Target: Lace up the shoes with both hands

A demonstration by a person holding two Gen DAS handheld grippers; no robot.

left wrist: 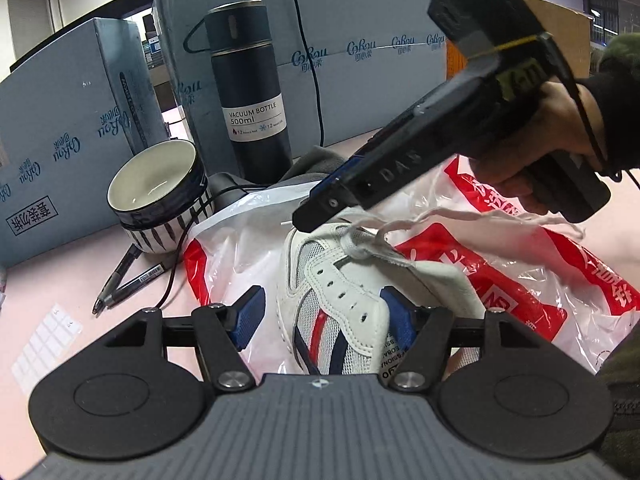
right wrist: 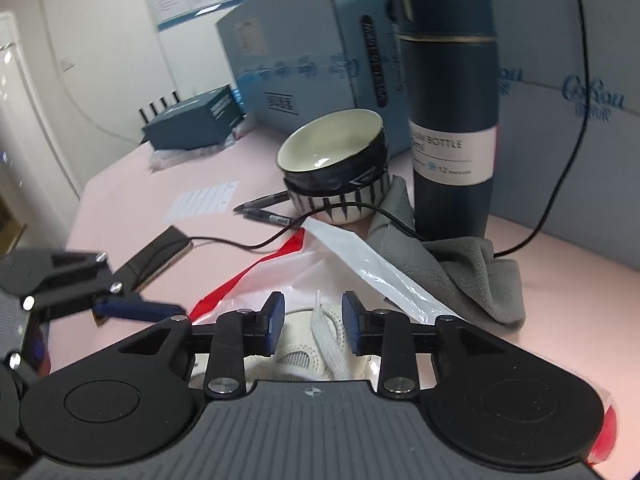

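A pink table [left wrist: 60,280] runs back to blue cartons [left wrist: 360,80] and white walls. On it, a white shoe [left wrist: 340,304] lies on a red-and-white bag [left wrist: 500,272]. The left gripper [left wrist: 324,320] straddles the shoe, jaws apart, one pad against its side. The right gripper [right wrist: 312,326] hangs over the lace [right wrist: 328,340], jaws parted, not pinching. Behind stand a bowl [left wrist: 160,192], a bottle [left wrist: 248,88], pens [left wrist: 128,280] and a grey cloth [right wrist: 472,276].

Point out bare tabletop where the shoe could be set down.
Free: pink table left of the pens and bowl, around the label sheet. Crowded: the plastic bag, grey cloth and vacuum bottle hem in the shoe.
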